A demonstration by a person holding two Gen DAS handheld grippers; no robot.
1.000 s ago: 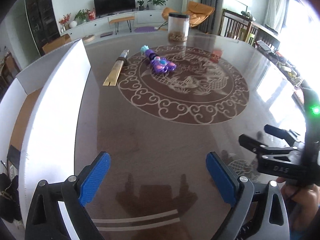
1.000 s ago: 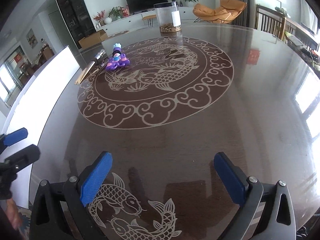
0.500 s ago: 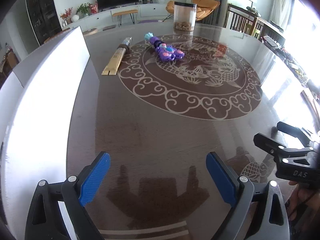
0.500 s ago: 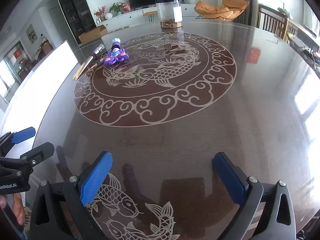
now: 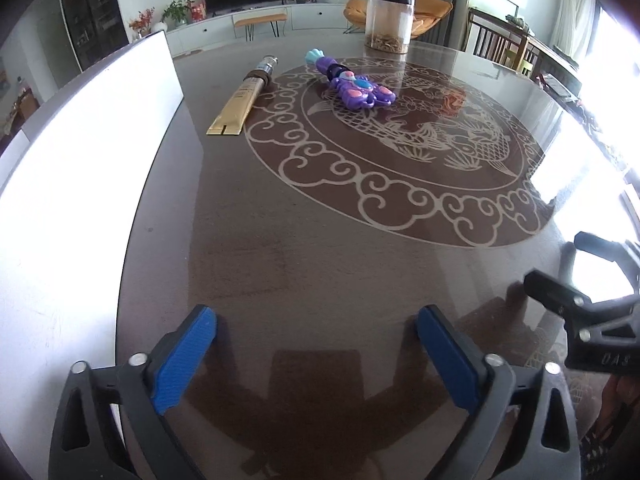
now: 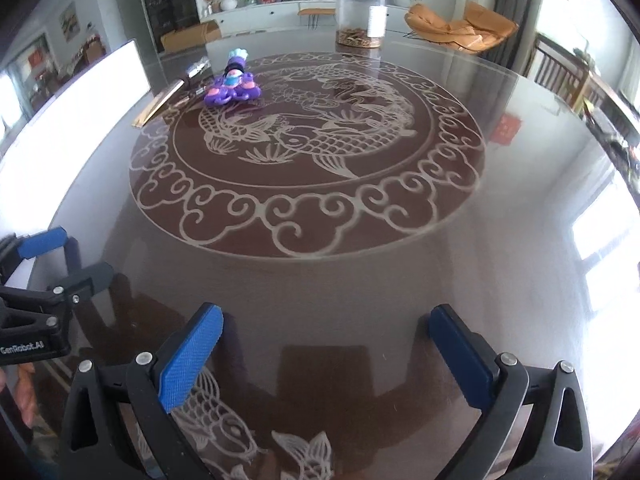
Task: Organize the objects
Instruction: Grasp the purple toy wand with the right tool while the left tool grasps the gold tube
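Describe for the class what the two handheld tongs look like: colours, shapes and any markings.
Both are alike: the left tongs and right tongs each have two black, angular plastic fingers with cut-out slots and silver screws, tipped with textured blue pads. White lettering marks the black bodies: "GenRobot.AI" on the left, "DAS" on the right. No cables or sleeves show.

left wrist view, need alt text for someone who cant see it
The open left gripper, holding nothing, hovers over a dark round table with a pale fish medallion. Far across lie a gold tube and a purple toy, a clear jar beyond. The right gripper shows at right.
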